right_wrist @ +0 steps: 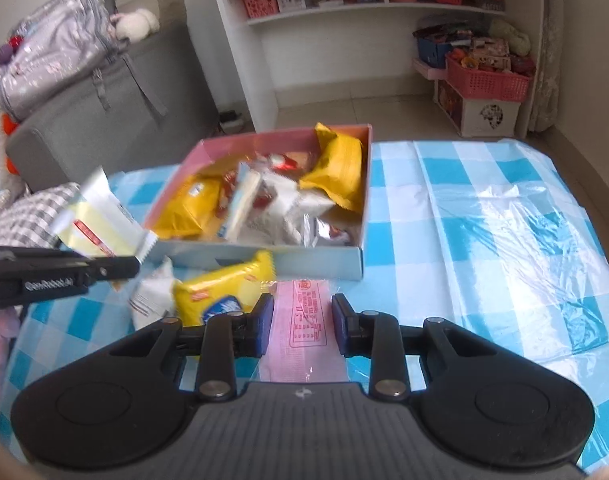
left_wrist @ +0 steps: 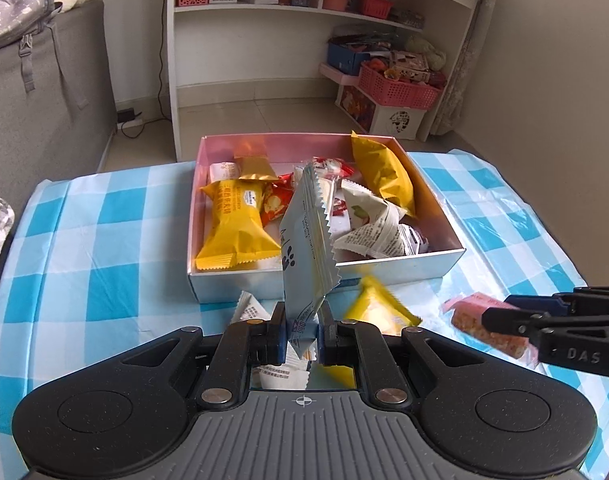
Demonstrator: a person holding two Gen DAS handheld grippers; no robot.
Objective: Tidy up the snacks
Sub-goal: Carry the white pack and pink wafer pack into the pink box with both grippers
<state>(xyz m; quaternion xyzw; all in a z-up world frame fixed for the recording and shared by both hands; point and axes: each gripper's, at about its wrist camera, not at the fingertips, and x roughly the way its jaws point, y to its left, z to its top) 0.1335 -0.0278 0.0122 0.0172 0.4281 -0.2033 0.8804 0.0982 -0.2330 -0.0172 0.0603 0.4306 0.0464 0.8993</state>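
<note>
A pink-lined box holding several snack packets sits on the blue checked tablecloth; it also shows in the right wrist view. My left gripper is shut on a pale silver-blue packet, held upright just in front of the box; the right wrist view shows this packet at the left. My right gripper is open, its fingers on either side of a pink packet lying on the cloth; the left wrist view shows this gripper over that packet.
A yellow packet and a white packet lie on the cloth in front of the box. A white shelf unit and pink baskets stand behind the table. A grey sofa is at the left.
</note>
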